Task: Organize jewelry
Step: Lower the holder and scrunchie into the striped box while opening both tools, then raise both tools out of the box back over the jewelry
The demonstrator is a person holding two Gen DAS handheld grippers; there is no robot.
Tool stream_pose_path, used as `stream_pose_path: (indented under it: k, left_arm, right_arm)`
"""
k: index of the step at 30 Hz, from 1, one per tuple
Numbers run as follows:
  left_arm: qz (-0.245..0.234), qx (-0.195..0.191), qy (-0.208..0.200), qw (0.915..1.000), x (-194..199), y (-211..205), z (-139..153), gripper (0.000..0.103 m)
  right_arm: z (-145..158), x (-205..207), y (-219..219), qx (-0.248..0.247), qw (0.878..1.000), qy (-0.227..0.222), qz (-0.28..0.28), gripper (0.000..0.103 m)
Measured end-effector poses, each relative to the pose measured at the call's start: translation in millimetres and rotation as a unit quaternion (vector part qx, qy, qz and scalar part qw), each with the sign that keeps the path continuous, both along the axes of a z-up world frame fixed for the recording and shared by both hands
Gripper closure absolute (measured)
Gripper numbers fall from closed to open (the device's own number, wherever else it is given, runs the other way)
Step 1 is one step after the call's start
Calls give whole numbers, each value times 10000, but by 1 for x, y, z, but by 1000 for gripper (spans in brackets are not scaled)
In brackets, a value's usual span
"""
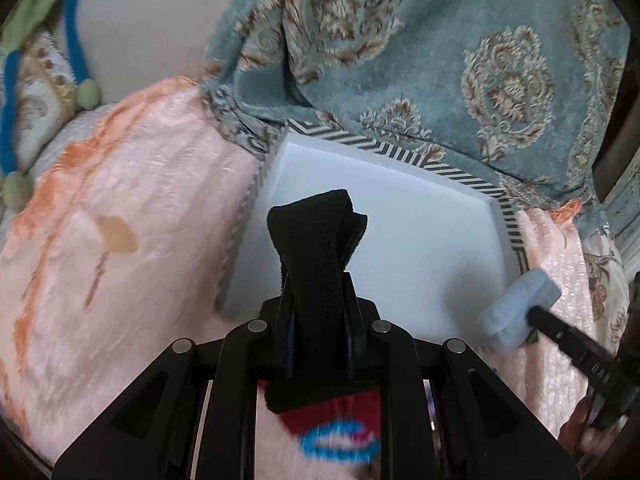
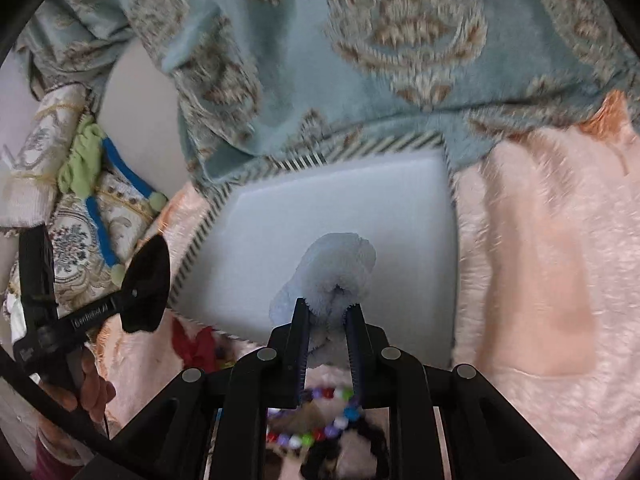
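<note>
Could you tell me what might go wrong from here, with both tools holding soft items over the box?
1. The black band sticks up loosely from the left tool; it could flop outside the white box.
2. The right tool pinches only an edge of the pale fluffy scrunchie, so it might slip.
3. The blue patterned blanket overhangs the box's far rim and could snag.

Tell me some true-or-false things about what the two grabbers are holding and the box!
1. The left gripper holds a black fabric band. True.
2. The right gripper holds a red bow. False: it holds a fluffy light blue scrunchie.
3. The white box already has jewelry inside. False: its inside looks bare.
4. The box's rim has black and white stripes. True.
5. A colorful bead bracelet lies on the pink blanket. True.
</note>
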State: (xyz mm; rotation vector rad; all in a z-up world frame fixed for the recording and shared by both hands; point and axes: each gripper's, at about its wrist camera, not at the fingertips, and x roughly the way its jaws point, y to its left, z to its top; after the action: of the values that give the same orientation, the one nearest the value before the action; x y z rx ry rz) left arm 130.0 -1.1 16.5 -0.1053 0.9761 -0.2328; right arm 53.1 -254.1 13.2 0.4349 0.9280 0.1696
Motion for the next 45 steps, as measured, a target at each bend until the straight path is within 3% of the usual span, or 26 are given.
stream_pose_path:
  k: [7,8,12,16,21,25,30,45]
  left_arm:
    - [46,292,406,9987,44,-10,-43,86]
    - [59,301,430,9986,45,-10,-46,83]
    - [136,314,403,9986,46,-10,-48,63]
    - [184,101,261,9994,38,-7,-33,52]
    - [229,219,-68,9995,10,-1,-5,50]
    - [259,531,-300,9978,-23,-3,9,50]
    - [246,777,-629,9947,-70,-7,21,50]
    - [356,920,-1326,9862,-172,-10,56,50]
  right_arm:
    - [-27,16,-5,-100,9993,356,-115,86]
    - [-26,15,-5,-136,9992,351,-117,84]
    - [-22,14,-3,-679,9972,245,-191,54]
    - [-16,10,-4,-984,9948,77,-264,54]
    - [2,-11,-1,-897,9957,-75,-231,53]
    - [15,-37,10,-837,9962,-160,-194,40]
    - [35,-68,32,-945,9947,-384,-120,39]
    - [92,-138,70,-1075,9892,-996,50,31]
